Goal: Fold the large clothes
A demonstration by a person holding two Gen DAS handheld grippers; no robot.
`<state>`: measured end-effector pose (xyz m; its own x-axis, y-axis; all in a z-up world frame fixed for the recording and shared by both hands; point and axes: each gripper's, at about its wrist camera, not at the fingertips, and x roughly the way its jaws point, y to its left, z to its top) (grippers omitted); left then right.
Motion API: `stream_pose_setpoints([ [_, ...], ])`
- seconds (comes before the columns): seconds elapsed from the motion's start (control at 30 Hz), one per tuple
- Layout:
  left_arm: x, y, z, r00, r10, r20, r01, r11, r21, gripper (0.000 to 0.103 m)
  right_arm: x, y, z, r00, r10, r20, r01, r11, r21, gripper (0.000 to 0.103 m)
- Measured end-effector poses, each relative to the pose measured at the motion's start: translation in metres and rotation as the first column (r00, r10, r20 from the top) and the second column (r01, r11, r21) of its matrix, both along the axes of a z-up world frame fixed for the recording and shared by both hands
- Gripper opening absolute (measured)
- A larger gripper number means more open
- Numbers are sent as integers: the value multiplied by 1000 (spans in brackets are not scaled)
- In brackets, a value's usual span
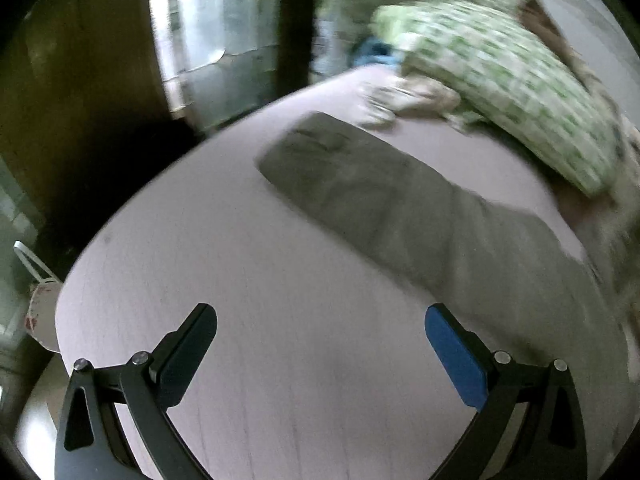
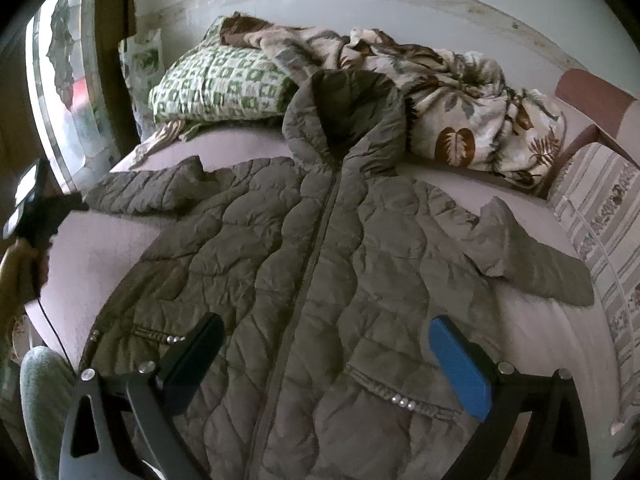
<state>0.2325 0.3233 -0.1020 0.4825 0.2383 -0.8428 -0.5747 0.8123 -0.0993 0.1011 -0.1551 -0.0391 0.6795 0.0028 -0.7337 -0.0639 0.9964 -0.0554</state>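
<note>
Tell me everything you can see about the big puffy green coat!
The olive-green quilted hooded coat lies flat, front up, on the pale pink bedsheet. Its zip looks closed, both sleeves spread outward, and shiny studs trim the two pockets. The hood rests against the leaf-print blanket. Neither hand-held gripper touches it.

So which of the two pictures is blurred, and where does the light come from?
Left wrist view: motion blur smears the pillow and jacket sleeve. Right wrist view: sharp, the jacket quilting is clear; daylight enters from the window at left.

Dim daylight from window (image 2: 68, 92), left wrist view motion-blurred, fisheye edges dark
</note>
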Motion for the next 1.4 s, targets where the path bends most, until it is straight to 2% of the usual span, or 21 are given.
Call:
stream_pose_setpoints([
  [0.07,22,19,-5,999,48,-24,-48,999,21,103,8,4,-5,1000,4,-10,-4,1000,-7,103],
  [0.23,71,56,-27,992,99,-74,-101,995,-23,103,29,7,-19,998,-9,-55,8,1000,-15,103],
  [0.4,102,80,-55,979,142,-147,-144,990,1,103,47,12,-29,997,-10,-80,7,999,-42,103],
  [0.47,105,85,-64,980,136,-144,-141,990,-25,103,57,15,-36,995,-9,-97,4,999,-54,103],
  [0.53,109,82,-66,985,114,-126,-114,993,10,102,67,17,-41,994,-5,-107,-2,998,-65,103],
  [0.6,111,76,-64,991,76,-109,-73,997,39,90,78,21,-47,993,-1,-114,-8,997,-77,103],
  [0.67,112,68,-58,996,29,-82,-25,998,51,48,91,25,-53,993,8,-114,-18,996,-92,103],
  [0.7,112,64,-55,997,11,-77,-7,999,54,36,98,28,-56,993,13,-116,-25,994,-104,103],
  [0.73,114,60,-53,997,-21,-69,23,999,31,17,111,34,-62,993,26,-117,-40,992,-117,103],
  [0.83,108,52,-40,999,-23,-37,25,998,53,15,144,48,-74,991,48,-126,-65,989,-133,103],
  [0.9,93,56,-22,1000,-3,30,2,1000,30,15,173,59,-79,989,67,-134,-82,991,-108,103],
  [0.97,76,59,-2,996,-2,89,-2,999,42,15,201,71,-83,986,89,-141,-99,993,-69,103],
  [1.1,37,55,42,983,-42,178,25,995,101,15,249,102,-89,982,115,-147,-125,991,-57,103],
  [1.23,24,48,70,971,-91,220,65,990,124,15,293,150,-100,975,164,-153,-174,983,-55,103],
  [1.3,22,39,79,965,-122,232,93,987,134,15,308,178,-119,960,190,-204,-211,973,-89,103],
  [1.37,21,25,88,959,-158,234,123,980,156,15,317,202,-148,943,182,-279,-243,949,-202,103],
  [1.4,20,14,94,953,-185,238,143,972,184,15,317,203,-147,946,184,-265,-242,948,-205,103],
])
